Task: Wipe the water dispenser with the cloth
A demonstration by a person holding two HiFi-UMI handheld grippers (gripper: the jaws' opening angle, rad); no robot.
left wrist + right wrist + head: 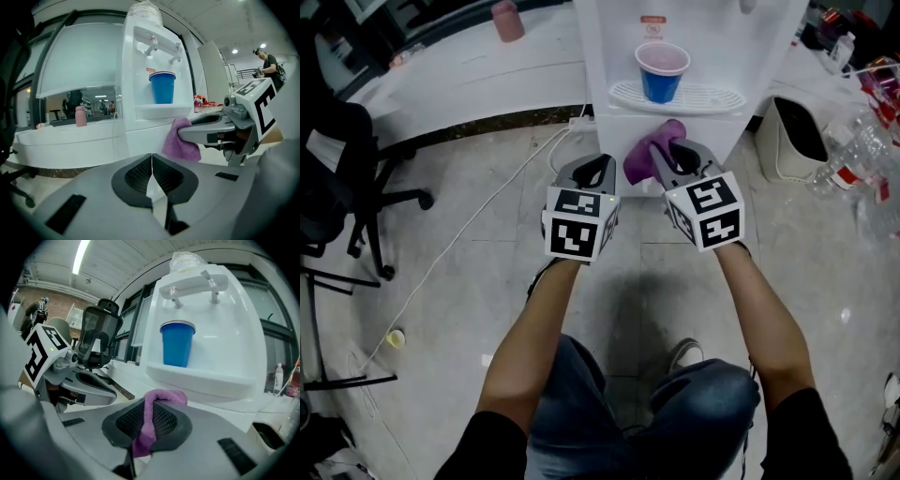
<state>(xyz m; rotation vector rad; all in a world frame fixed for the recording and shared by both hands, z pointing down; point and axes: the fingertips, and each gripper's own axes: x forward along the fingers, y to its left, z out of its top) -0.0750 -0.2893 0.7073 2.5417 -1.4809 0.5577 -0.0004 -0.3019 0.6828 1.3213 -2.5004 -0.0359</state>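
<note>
Purple cloth [164, 397] is nipped in the right gripper [148, 420]: a thin fold is pinched between the jaws, and a soft lump is bunched past the tips. It sits close to the white water dispenser [225, 333], below the ledge where a blue cup [177, 345] stands, though contact cannot be made out. The left gripper [152, 174] beside it has its jaws pressed together on nothing. The fabric looks light, limp and easy to drag loose, so a deeper bite on more of it seems wise, leaving a pad free to rub the smooth plastic.
</note>
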